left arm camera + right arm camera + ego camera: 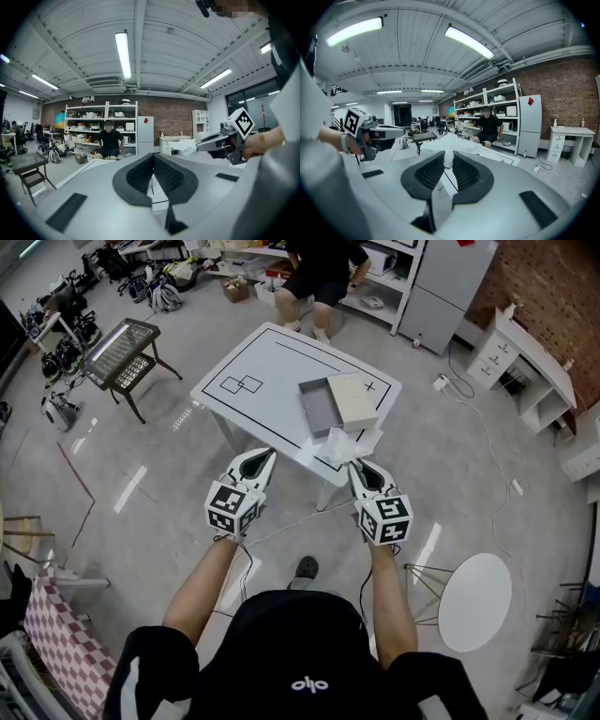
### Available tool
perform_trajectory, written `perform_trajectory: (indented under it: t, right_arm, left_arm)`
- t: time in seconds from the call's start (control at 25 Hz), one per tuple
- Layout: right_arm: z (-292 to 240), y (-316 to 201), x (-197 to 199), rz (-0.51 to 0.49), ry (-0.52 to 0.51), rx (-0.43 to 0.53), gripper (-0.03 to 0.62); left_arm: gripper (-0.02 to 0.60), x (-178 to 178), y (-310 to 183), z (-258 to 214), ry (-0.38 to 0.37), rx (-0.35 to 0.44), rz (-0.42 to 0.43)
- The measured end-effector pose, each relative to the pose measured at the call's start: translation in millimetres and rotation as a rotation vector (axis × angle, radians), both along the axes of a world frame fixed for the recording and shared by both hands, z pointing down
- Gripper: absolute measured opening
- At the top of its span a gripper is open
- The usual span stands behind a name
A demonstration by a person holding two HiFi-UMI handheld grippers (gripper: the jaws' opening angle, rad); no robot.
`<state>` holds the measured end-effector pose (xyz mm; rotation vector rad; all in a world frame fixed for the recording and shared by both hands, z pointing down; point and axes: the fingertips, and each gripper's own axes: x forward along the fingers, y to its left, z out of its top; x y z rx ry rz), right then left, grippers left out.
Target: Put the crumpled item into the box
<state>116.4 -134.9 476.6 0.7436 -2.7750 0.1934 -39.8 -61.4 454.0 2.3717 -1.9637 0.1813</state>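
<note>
right gripper: jaws nearly closed, pinching one fold of the crumpled item. The rest of the white wad billows out past the tips.
why this grip: my read is that a pinch on a single fold stops the light wad slipping. It also leaves the bulk out front, ready to drop.
item location: off the surface, carried in the right gripper. From the head view it sits over the near edge of the table, at 6 o'clock of the box. Not in the box yet.
box: open grey tray with a cream part on its 3 o'clock side. It is on the table at 12 o'clock from the right gripper.
left gripper: jaws together at the tips, nothing between them.
why empty: probably the spare hand. It is at 9 o'clock of the right gripper, free to steady the box.
pose: both forearms reach forward, roughly parallel. Both grippers are close to level, noses slightly down toward 12 o'clock, marker cubes on top.
next: item has to get over the tray before the jaws open.
</note>
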Motion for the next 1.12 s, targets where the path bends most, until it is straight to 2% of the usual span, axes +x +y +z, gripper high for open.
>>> perform_trajectory:
  t: [0.28, 0.76, 1.12]
  right_arm:
    - [8, -41, 5, 0.011, -0.005, -0.014, 0.058]
    - [12, -71, 10, 0.046, -0.01, -0.019, 0.058]
    - [15, -106, -12, 0.091, -0.011, -0.012, 0.058]
  left_arm:
    - [0.006, -2, -38, 8, -0.009, -0.024, -0.003]
    - [0.006, -6, -77, 9, -0.013, -0.031, 0.02]
    - [0.006, -31, -125, 8, -0.01, -0.005, 0.07]
